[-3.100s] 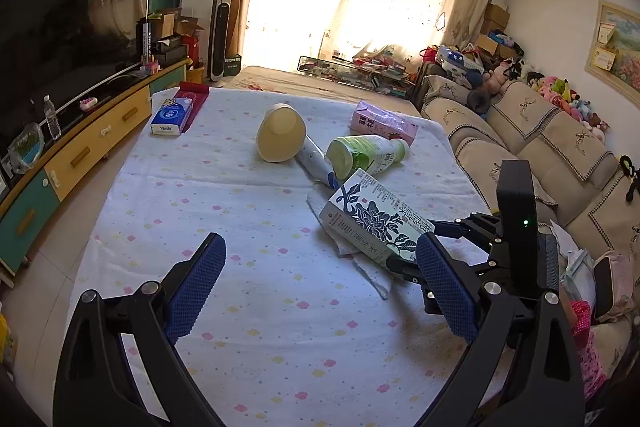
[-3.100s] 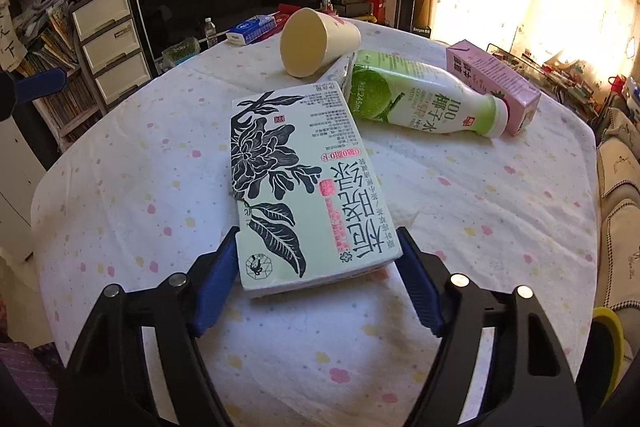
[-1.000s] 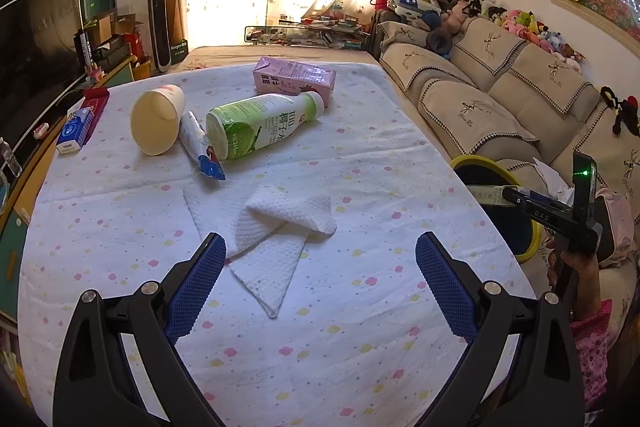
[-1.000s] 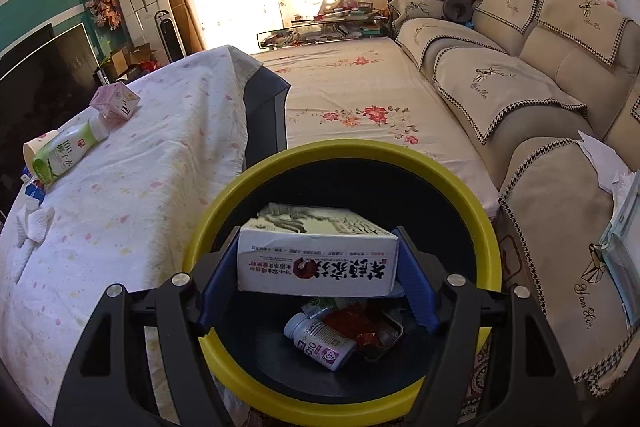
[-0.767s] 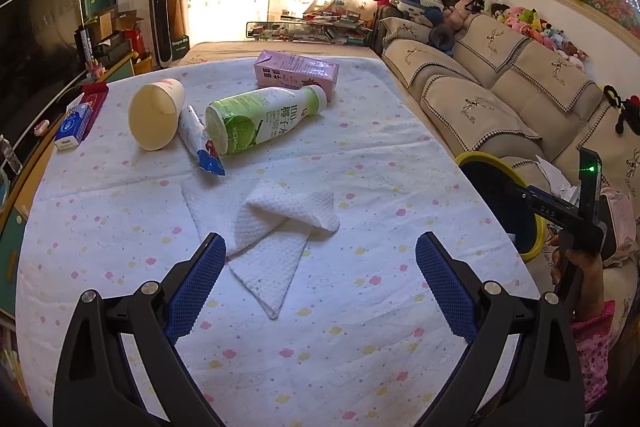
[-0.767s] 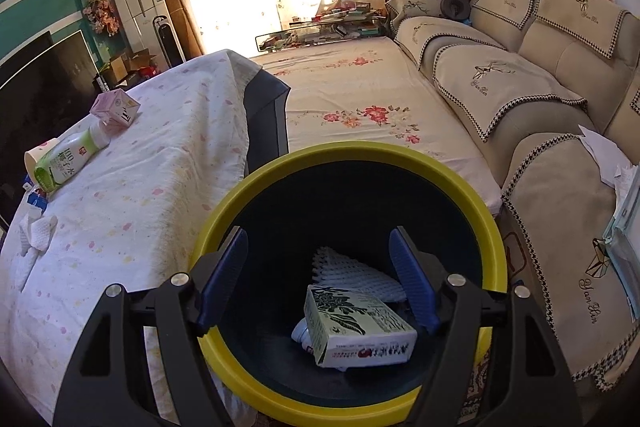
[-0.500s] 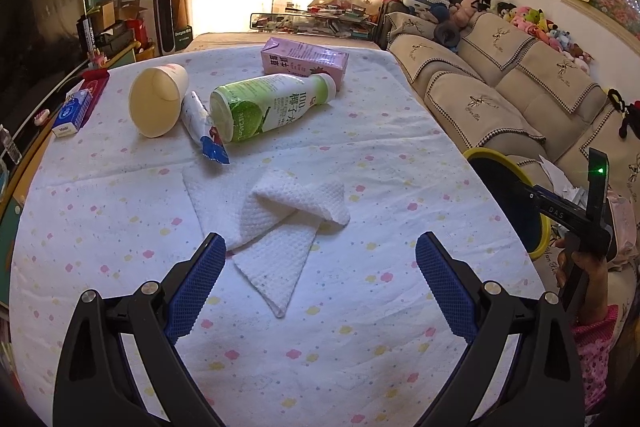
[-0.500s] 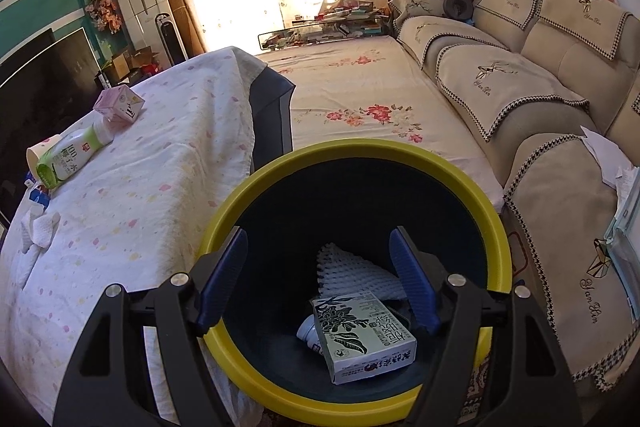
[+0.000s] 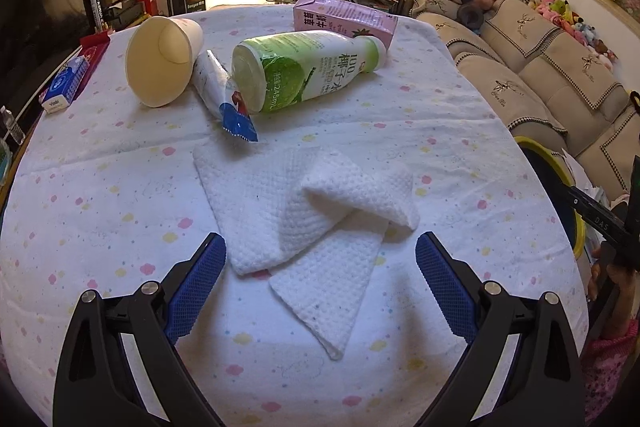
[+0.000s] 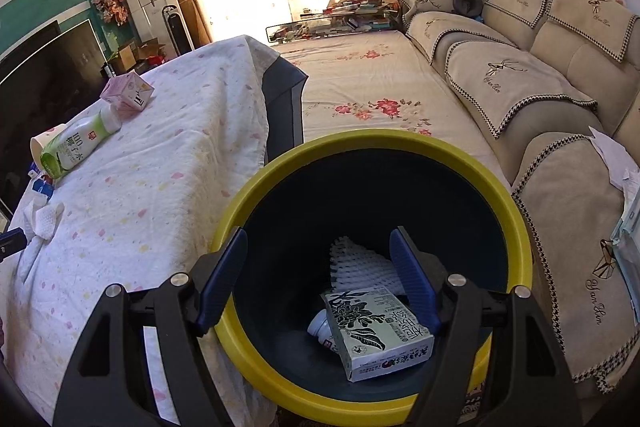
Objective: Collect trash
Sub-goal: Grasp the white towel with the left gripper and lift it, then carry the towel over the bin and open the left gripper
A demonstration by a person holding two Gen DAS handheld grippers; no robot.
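My left gripper (image 9: pixel 320 279) is open and empty, low over the table, with a crumpled white paper towel (image 9: pixel 312 215) just ahead between its fingers. Behind it lie a green-and-white drink bottle (image 9: pixel 304 71), a beige paper cup (image 9: pixel 162 61), a white tube with a blue end (image 9: pixel 222 93) and a pink carton (image 9: pixel 344 17). My right gripper (image 10: pixel 320 275) is open and empty above the yellow-rimmed bin (image 10: pixel 516 211). The green flowered carton (image 10: pixel 378 331) lies inside on white foam netting (image 10: pixel 360 265) and a small bottle (image 10: pixel 322 327).
The table carries a dotted white cloth (image 9: pixel 100 187). A tissue pack (image 9: pixel 66 87) sits at its far left edge. The bin's rim (image 9: pixel 560 171) shows at the table's right side. A beige sofa (image 10: pixel 520 75) runs along the right; a TV (image 10: pixel 48 67) stands left.
My right gripper opened and the green flowered carton dropped into the bin. My left gripper moved forward and lower toward the paper towel.
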